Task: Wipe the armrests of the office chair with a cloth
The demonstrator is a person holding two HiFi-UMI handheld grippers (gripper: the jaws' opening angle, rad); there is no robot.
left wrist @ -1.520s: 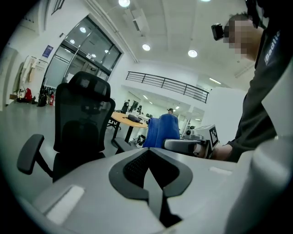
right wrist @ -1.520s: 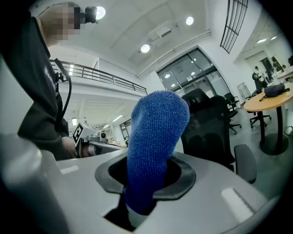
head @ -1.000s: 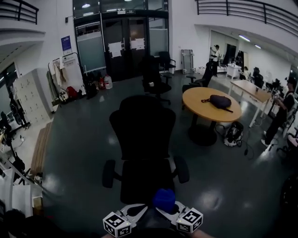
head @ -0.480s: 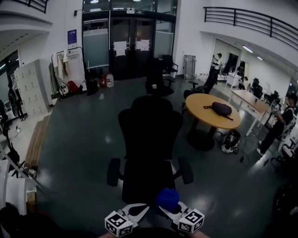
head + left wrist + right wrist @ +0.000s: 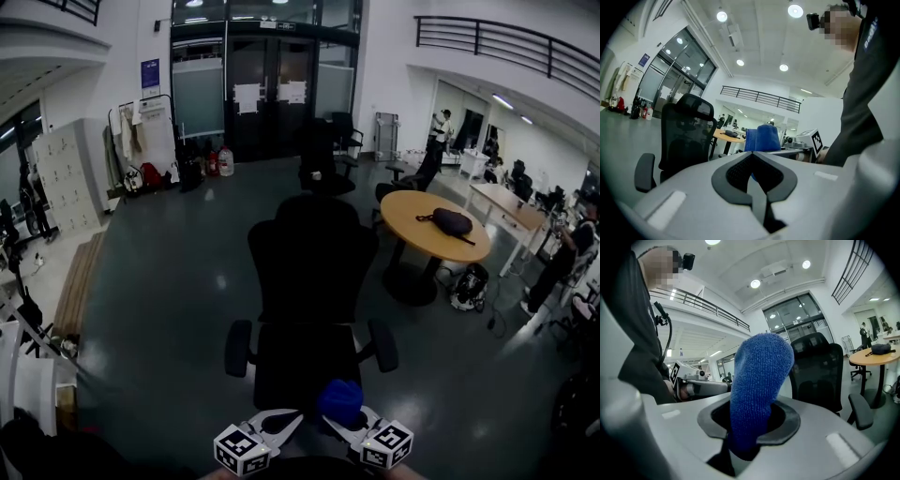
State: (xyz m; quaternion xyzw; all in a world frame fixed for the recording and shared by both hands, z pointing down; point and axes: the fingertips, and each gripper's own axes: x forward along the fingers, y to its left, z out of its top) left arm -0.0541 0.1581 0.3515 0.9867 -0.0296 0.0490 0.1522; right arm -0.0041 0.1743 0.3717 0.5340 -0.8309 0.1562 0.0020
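A black office chair (image 5: 309, 281) faces away from me in the middle of the head view, with its left armrest (image 5: 239, 347) and right armrest (image 5: 382, 345) sticking out at the sides. Both grippers sit low at the view's bottom edge, just behind the seat and apart from the armrests. My right gripper (image 5: 330, 418) is shut on a blue cloth (image 5: 339, 401), which stands up out of its jaws (image 5: 757, 385). My left gripper (image 5: 296, 416) is shut with nothing in it (image 5: 751, 173). In the left gripper view the chair (image 5: 686, 136) stands to the left.
A round wooden table (image 5: 433, 225) with a dark bag (image 5: 452, 221) stands right of the chair, a backpack (image 5: 469, 286) on the floor beside it. More chairs (image 5: 323, 155) stand near the glass doors. People stand at desks on the far right (image 5: 553, 262). Shelving and clutter fill the left edge (image 5: 28, 347).
The head view has shifted, so the chair now sits slightly further right and lower. Both grippers keep their place at the bottom edge, the cloth still held.
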